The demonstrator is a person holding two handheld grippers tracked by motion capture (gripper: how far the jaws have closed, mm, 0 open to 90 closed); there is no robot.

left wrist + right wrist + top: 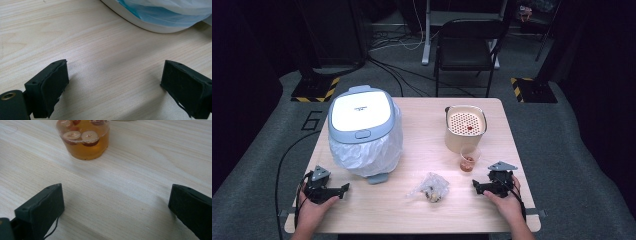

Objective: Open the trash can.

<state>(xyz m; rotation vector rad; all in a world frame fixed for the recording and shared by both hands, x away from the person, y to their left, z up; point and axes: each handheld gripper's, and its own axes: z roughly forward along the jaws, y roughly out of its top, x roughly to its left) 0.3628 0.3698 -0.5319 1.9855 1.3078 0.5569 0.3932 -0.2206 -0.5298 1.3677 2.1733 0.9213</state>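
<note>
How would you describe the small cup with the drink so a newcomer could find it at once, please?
Start at the cream pot with the perforated insert on the table's right side. Directly in front of it stands the small clear cup, just ahead of the right tongs; it alone holds amber liquid with floating fruit slices.

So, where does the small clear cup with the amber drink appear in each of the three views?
High view: the clear cup stands right of centre, in front of the cream pot.
Left gripper view: not in it.
Right gripper view: the cup is at the top, left of centre.
Shared landmark: the light wooden table.
</note>
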